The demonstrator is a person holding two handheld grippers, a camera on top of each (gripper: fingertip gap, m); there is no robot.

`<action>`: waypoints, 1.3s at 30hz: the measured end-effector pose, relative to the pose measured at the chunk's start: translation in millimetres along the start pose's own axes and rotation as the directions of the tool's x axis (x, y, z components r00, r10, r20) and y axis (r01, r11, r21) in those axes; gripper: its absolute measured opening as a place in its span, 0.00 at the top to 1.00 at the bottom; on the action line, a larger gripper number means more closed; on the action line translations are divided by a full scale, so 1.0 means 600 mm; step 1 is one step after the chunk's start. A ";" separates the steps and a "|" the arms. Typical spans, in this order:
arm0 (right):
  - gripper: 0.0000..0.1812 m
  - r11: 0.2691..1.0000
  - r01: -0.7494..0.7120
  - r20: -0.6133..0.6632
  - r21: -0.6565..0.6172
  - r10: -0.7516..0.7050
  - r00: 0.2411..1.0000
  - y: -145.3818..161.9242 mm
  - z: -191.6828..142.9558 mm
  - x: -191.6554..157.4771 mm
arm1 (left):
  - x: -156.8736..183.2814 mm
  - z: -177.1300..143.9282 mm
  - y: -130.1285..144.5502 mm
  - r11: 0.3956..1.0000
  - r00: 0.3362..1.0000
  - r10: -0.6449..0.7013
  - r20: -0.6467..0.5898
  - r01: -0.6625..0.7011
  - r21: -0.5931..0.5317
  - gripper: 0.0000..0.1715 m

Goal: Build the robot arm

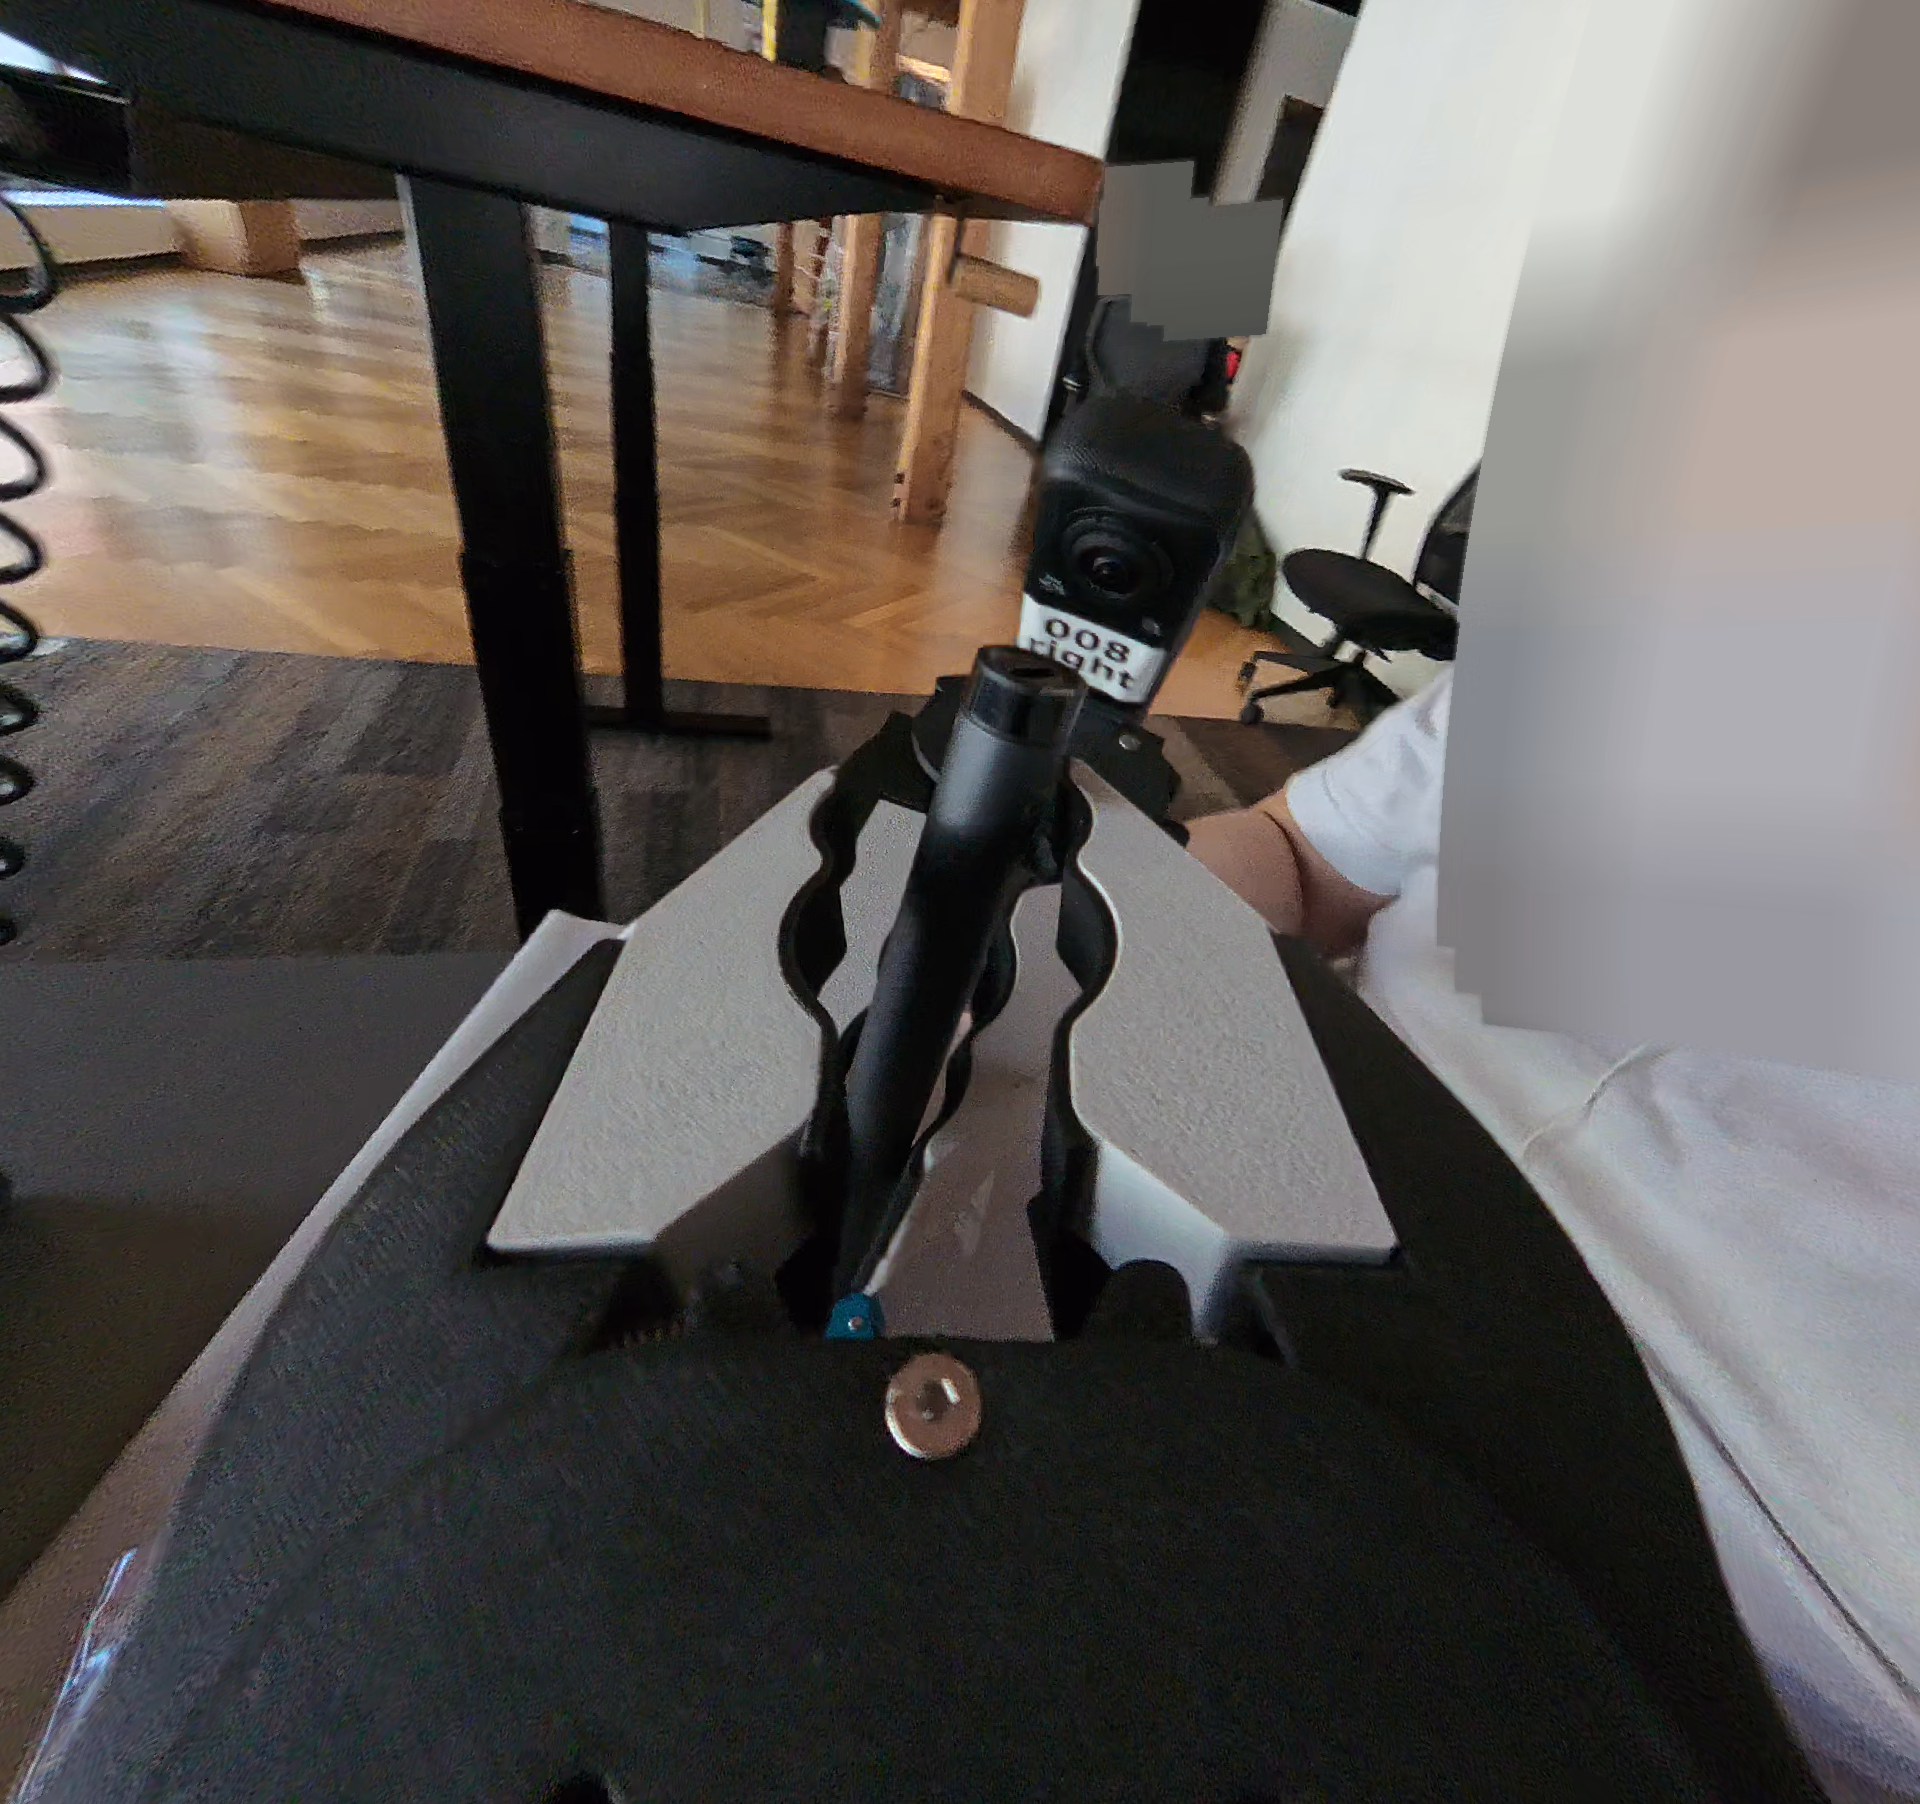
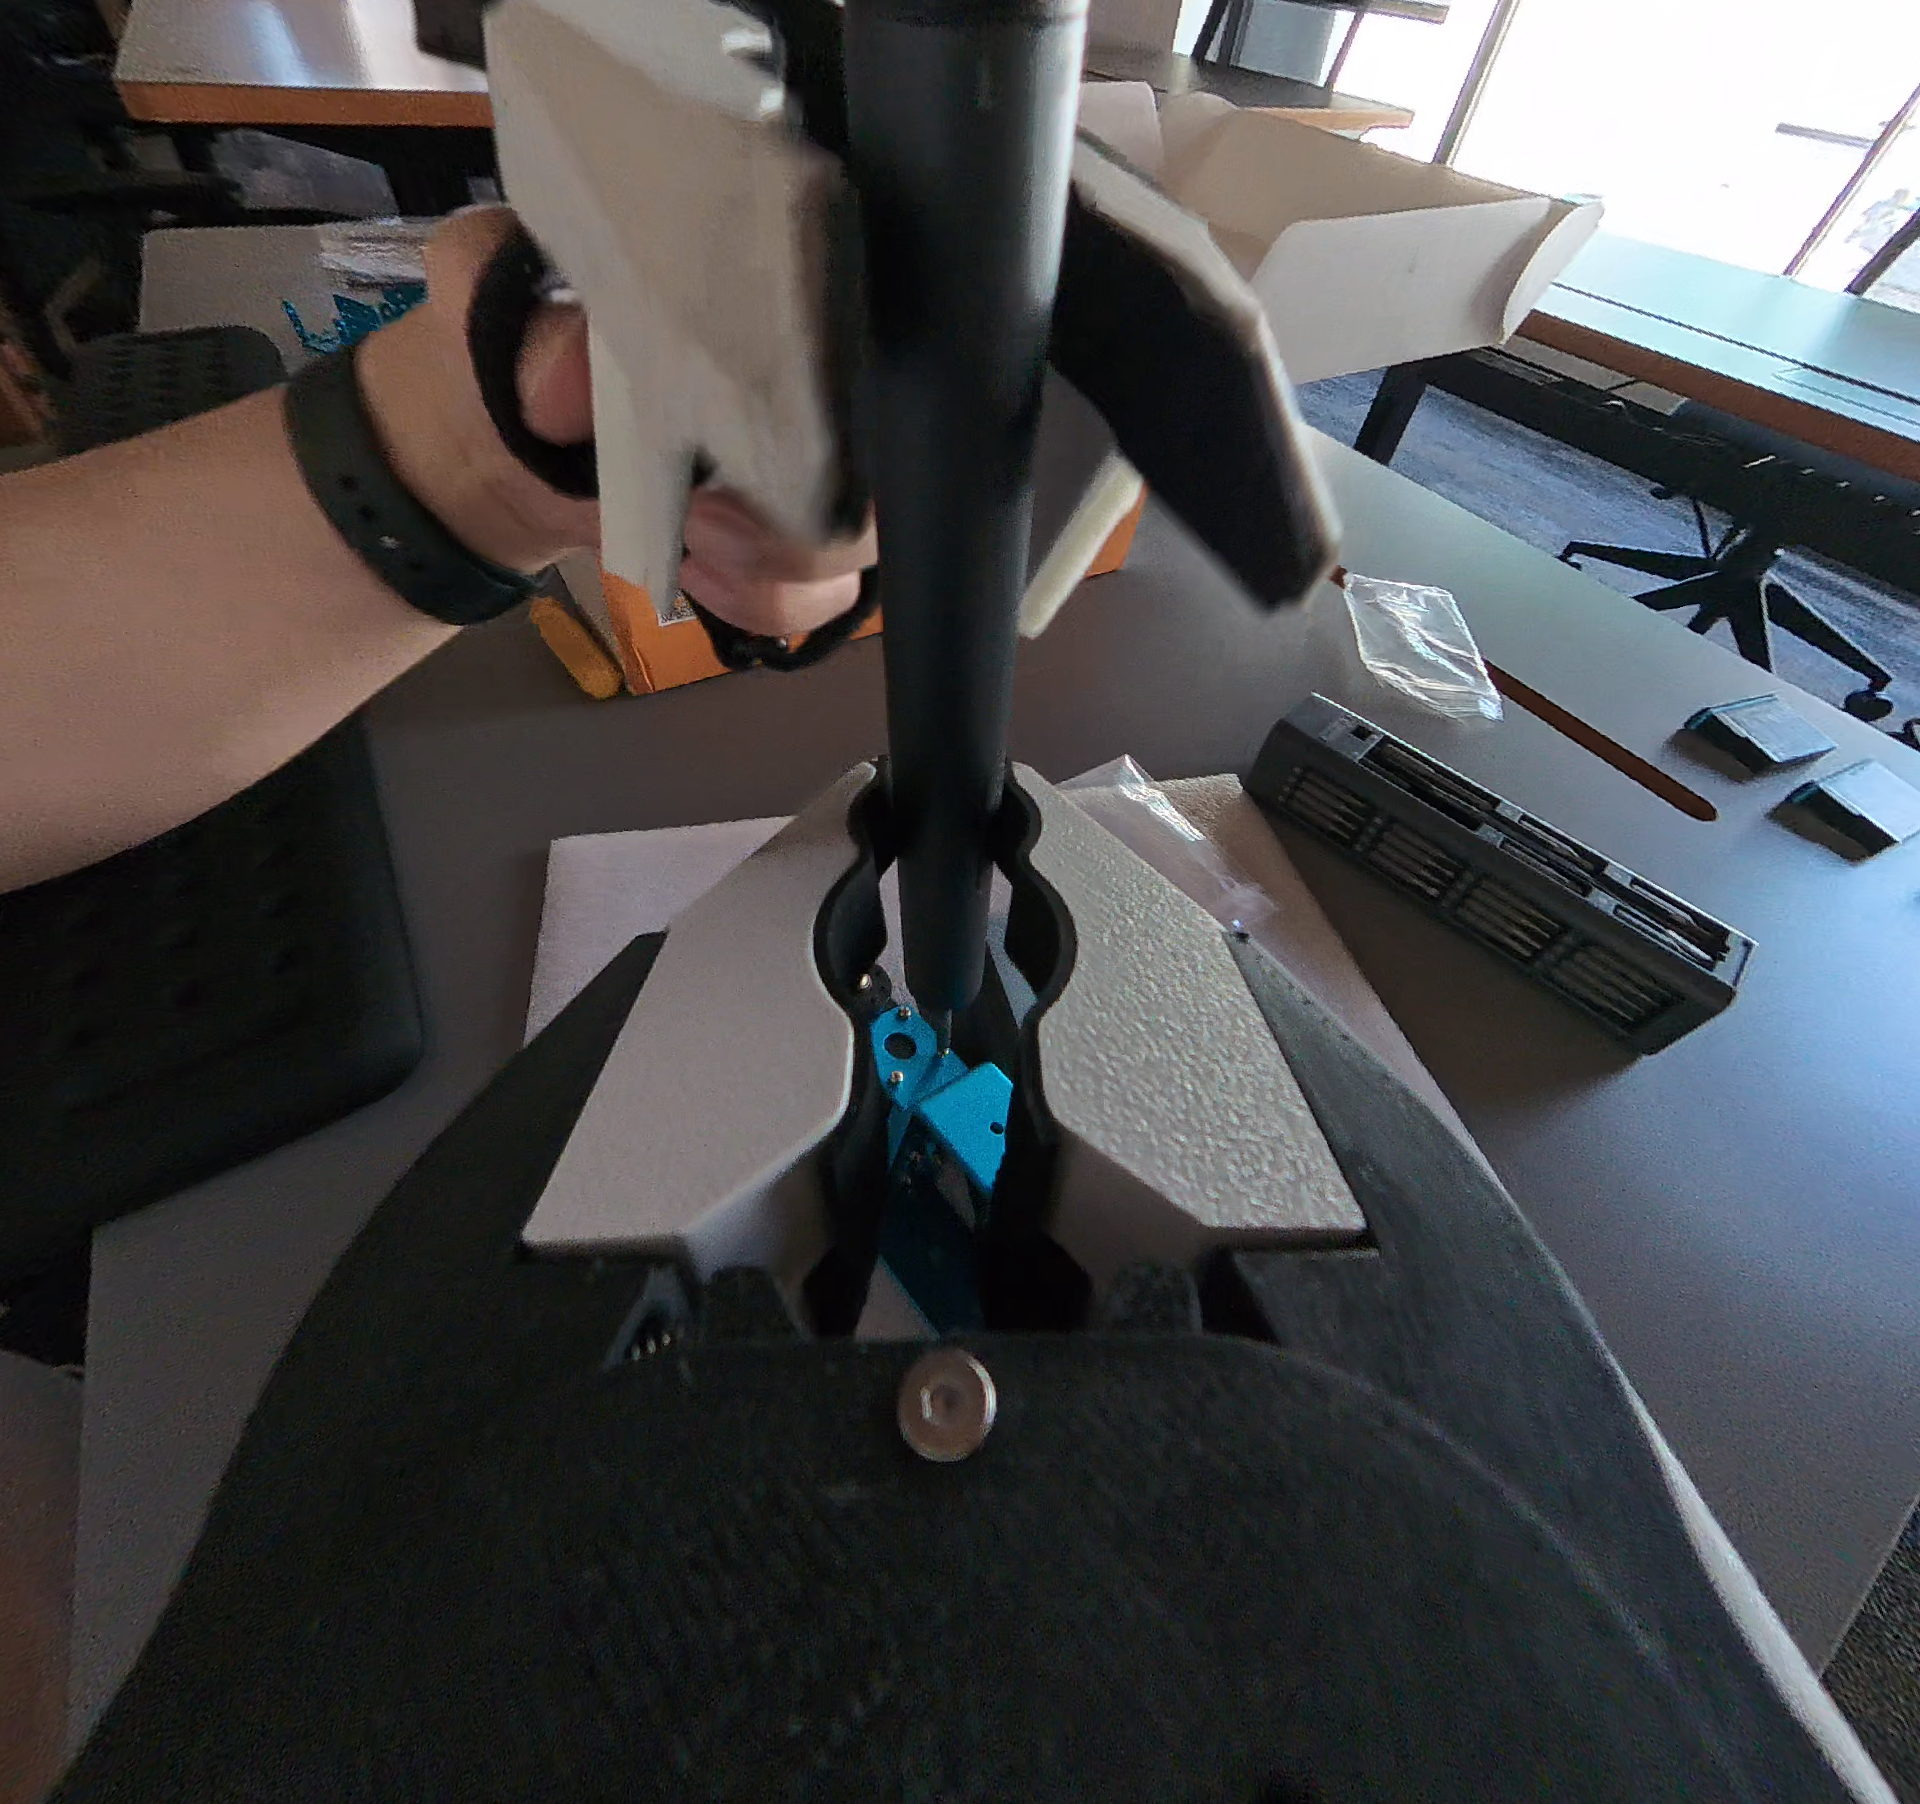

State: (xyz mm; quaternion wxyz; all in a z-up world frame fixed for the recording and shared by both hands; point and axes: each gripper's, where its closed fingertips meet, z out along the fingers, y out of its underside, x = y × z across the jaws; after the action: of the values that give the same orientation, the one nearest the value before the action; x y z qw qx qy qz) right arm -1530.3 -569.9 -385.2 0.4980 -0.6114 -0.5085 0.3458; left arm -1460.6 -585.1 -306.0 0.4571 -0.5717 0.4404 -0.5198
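Observation:
In the left wrist view my left gripper [image 1: 956, 798] is shut on a black pen-shaped electric screwdriver [image 1: 935, 954]. Its bit end points down to a small blue metal part [image 1: 852, 1323]. In the right wrist view my right gripper [image 2: 945, 804] is shut on that blue metal bracket [image 2: 961, 1115] just above the grey table [image 2: 1558, 1183]. The screwdriver [image 2: 951, 507] comes down from above, its tip on a screw in the bracket. The left gripper [image 2: 956, 570] shows at the top, held by a hand with a dark wristband [image 2: 416, 507]. The right gripper's camera [image 1: 1132, 549] faces the left wrist view.
A grey bit-set case [image 2: 1496, 881], a clear plastic bag [image 2: 1418, 648] and two small dark blocks [image 2: 1756, 731] lie to the right. An orange box [image 2: 665, 642] and an open white box [image 2: 1351, 237] stand behind. A black mat [image 2: 197, 975] lies left, and a white sheet [image 2: 613, 892] under the gripper. The gap from one gripper's tips to the other's is roughly 10 cm. To the grey bit-set case [image 2: 1496, 881]: right tips about 25 cm, left tips about 30 cm.

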 end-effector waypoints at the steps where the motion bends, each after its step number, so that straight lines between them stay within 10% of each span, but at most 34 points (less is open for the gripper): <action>1: 0.90 1.000 -0.007 -0.004 0.004 0.007 1.000 0.000 -0.001 0.000 | -0.003 -0.003 -0.007 1.000 0.999 -0.007 0.038 0.007 0.020 0.79; 10: 0.90 0.996 -0.088 -0.041 -0.010 0.087 0.995 -0.002 0.007 0.016 | -0.036 -0.014 -0.032 0.998 0.946 -0.014 0.322 -0.006 0.060 0.89; 22: 0.83 0.990 0.006 0.012 0.139 -0.008 1.000 0.000 -0.028 0.007 | -0.015 -0.045 -0.032 0.990 0.987 -0.020 0.162 -0.002 0.139 0.89; 39: 0.91 0.983 -0.001 -0.175 0.186 0.034 0.984 -0.006 -0.029 0.011 | -0.053 -0.043 -0.034 0.988 0.922 -0.113 0.371 0.065 0.139 0.89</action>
State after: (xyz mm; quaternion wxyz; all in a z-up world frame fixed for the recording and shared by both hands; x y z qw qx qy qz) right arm -1513.5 -568.2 -376.6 0.5928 -0.5954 -0.4225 0.3400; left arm -1487.7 -552.0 -291.1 0.5440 -0.6509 0.2846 -0.4465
